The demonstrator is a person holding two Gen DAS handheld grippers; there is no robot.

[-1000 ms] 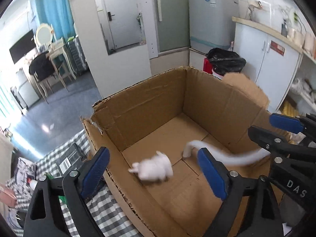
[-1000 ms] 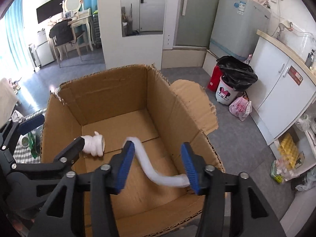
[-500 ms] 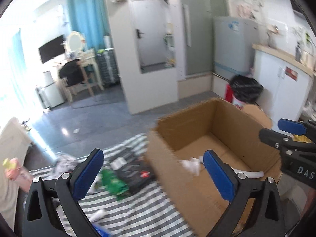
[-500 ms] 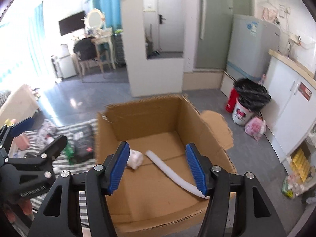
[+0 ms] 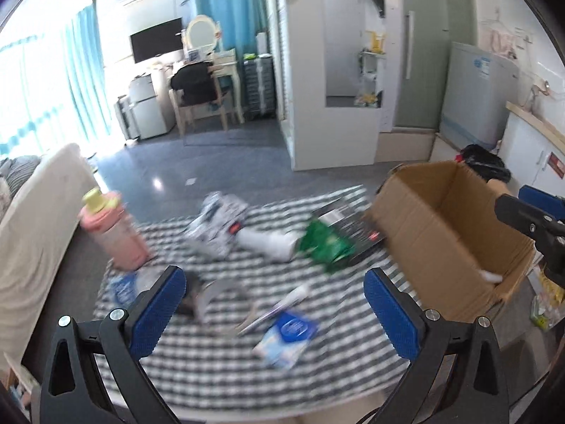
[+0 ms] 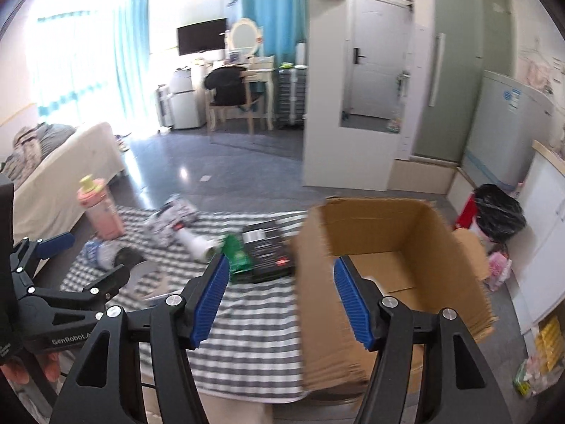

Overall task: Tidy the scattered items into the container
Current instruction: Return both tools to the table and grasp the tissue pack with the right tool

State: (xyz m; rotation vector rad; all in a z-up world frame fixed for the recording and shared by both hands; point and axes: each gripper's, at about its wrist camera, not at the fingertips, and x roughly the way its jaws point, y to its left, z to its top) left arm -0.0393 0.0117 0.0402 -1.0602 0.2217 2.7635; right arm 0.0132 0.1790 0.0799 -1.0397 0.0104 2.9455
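Both claws have swung away from above the cardboard box (image 5: 441,226), where the white hose and white wad dropped a second ago, and now face the clutter on the checked cloth (image 5: 219,364). My left claw (image 5: 272,312) stands spread wide and empty. My right claw (image 6: 279,298) has just been opening further, with nothing between its pads. Just left of the box lie a black packet (image 6: 266,249) and a crinkly green bag (image 5: 323,243); I judge the bag light and slippery, best pinched at a gathered edge. A white tube (image 5: 266,242) beside the bag should roll, so I'd grip it across the middle. Far left of the box, the pink bottle (image 5: 113,233) looks stiff and heavier; its body suits it. Both claws tilt downward.
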